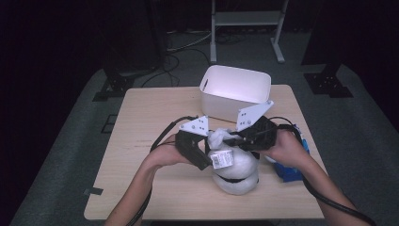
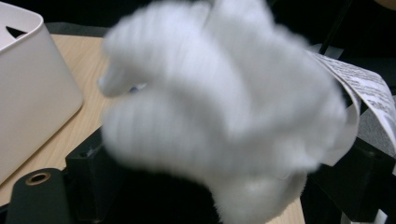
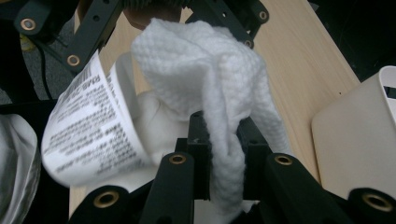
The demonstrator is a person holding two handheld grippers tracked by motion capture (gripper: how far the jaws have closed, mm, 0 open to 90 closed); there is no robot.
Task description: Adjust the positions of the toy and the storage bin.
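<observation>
The white cloth (image 1: 234, 162) with its printed tag (image 3: 88, 133) lies on the table (image 1: 141, 188), just in front of the white bin (image 1: 235, 92). The right gripper (image 3: 219, 140) is clenched on a gathered fold. The left gripper (image 1: 207, 157), equally near, has its fingers spread wide, with cloth bunched just before them.

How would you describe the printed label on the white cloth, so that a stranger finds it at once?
Start at the white plastic bin at the far edge of the light wooden table. Just in front of it, two black claws meet over a white knitted cloth. The white paper label hangs from that cloth, the only thing with black print and a barcode.
</observation>
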